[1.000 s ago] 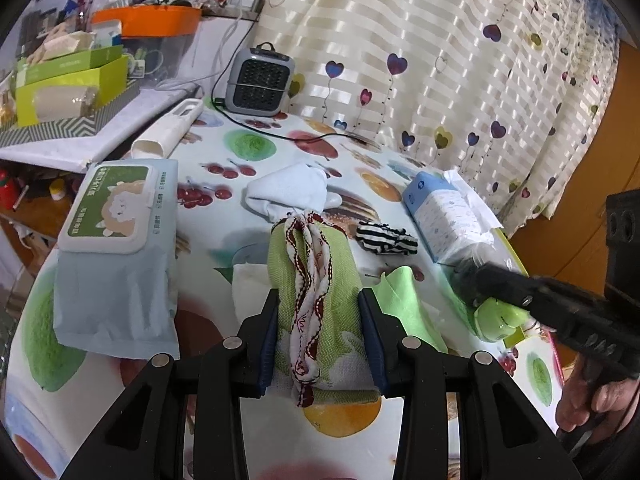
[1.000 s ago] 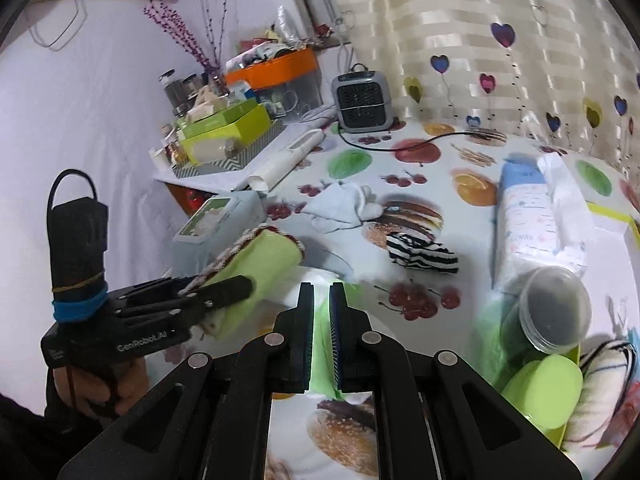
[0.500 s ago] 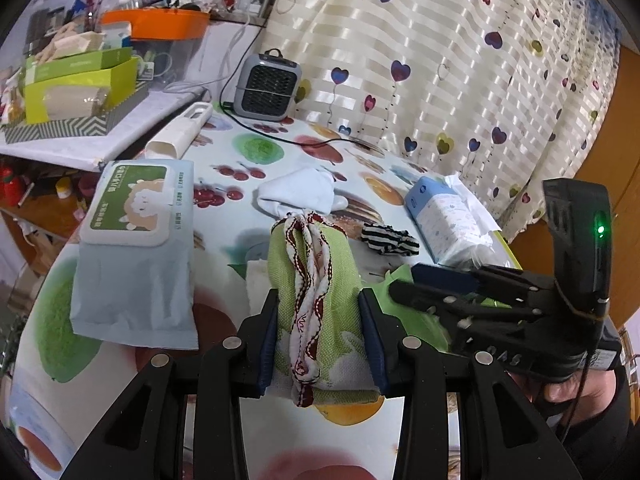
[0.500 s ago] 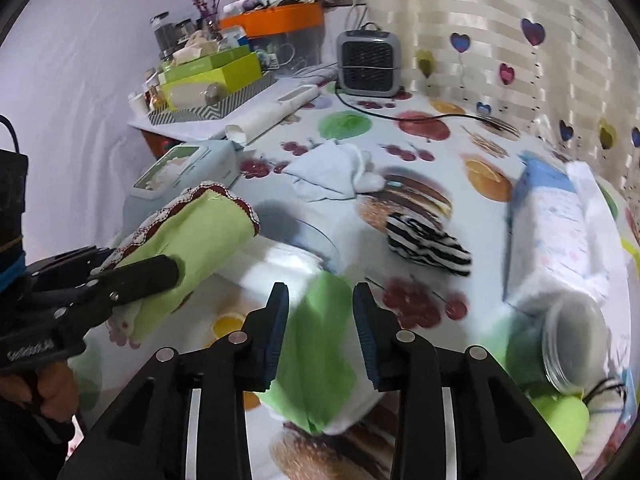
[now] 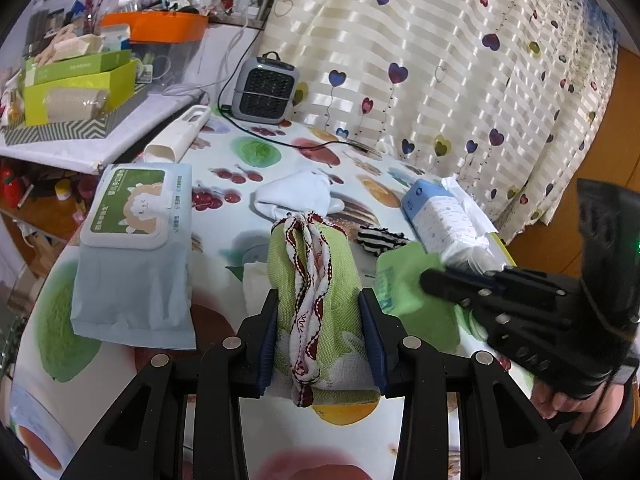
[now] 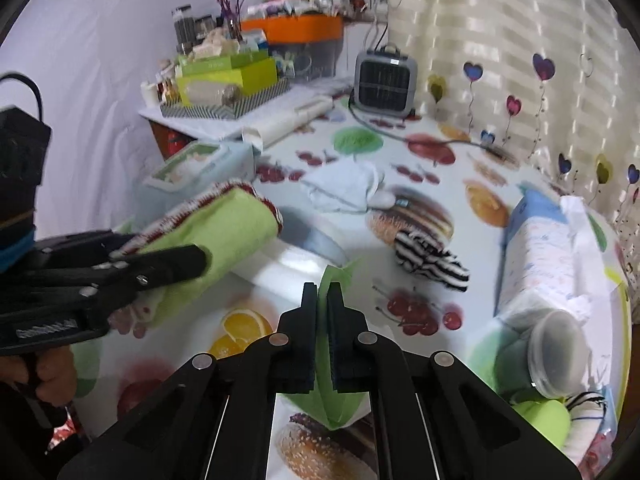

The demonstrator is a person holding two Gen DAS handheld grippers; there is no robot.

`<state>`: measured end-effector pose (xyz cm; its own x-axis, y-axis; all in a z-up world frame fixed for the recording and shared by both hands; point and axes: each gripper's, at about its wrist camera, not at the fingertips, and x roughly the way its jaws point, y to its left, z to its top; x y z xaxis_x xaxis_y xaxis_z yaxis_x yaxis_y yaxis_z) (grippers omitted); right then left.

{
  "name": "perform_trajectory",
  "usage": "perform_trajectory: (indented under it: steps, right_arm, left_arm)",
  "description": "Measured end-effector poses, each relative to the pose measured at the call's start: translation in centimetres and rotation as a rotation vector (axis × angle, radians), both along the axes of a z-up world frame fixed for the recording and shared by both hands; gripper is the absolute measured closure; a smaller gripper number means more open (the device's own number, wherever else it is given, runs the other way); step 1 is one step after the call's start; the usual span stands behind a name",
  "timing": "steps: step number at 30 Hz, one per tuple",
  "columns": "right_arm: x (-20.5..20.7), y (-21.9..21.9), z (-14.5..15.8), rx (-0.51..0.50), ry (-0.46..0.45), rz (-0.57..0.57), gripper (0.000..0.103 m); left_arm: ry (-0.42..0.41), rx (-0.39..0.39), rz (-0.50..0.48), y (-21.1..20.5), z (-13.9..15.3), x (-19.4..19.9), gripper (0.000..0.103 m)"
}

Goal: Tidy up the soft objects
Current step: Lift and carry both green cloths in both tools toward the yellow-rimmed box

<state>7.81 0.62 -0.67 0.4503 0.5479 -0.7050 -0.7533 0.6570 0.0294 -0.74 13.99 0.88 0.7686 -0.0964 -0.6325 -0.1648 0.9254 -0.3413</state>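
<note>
My left gripper (image 5: 319, 300) is shut on a rolled green towel (image 5: 312, 264) with red-and-white trim and holds it above the fruit-print table (image 5: 248, 148). The right wrist view shows the same towel (image 6: 232, 224) in the left gripper (image 6: 196, 260) at the left. My right gripper (image 6: 322, 292) is shut on a thin light-green cloth (image 6: 334, 400), which stands pinched between the pads. In the left wrist view the right gripper (image 5: 434, 280) lies to the right of the towel, its tip on that green cloth (image 5: 400, 284). A white cloth (image 5: 296, 196) and a black-and-white striped sock (image 5: 380, 238) lie further back.
A wet-wipes pack (image 5: 132, 240) lies at the left and a blue-topped tissue pack (image 5: 444, 216) at the right. A grey heater (image 5: 264, 92) with its cable stands at the back. A clear tub (image 6: 556, 352), a green lid (image 6: 548, 416) and a rolled striped towel (image 6: 584, 412) sit at the right edge.
The right gripper opened, came down over the light-green cloth and shut on it, nearer to the left gripper. The left gripper kept still with the rolled towel.
</note>
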Motion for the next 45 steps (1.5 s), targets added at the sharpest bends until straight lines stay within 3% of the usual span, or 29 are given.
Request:
perform_trajectory:
  steps: [8,15,45]
  right_arm:
    - [-0.2,-3.6,4.4,0.204,0.015,-0.037,0.098]
    - [-1.3,-5.2,6.1,0.224,-0.033,-0.055,0.098]
    - [-1.5,-12.2,6.3,0.261,-0.059,-0.198,0.098]
  left_arm:
    - [-0.023,0.009,-0.017,-1.0,1.0,-0.2,0.067]
    - [-0.045,0.017,-0.046,-2.4,1.9,-0.4,0.067]
    - [-0.091,0.076,-0.225,-11.4,4.8,2.9,0.067]
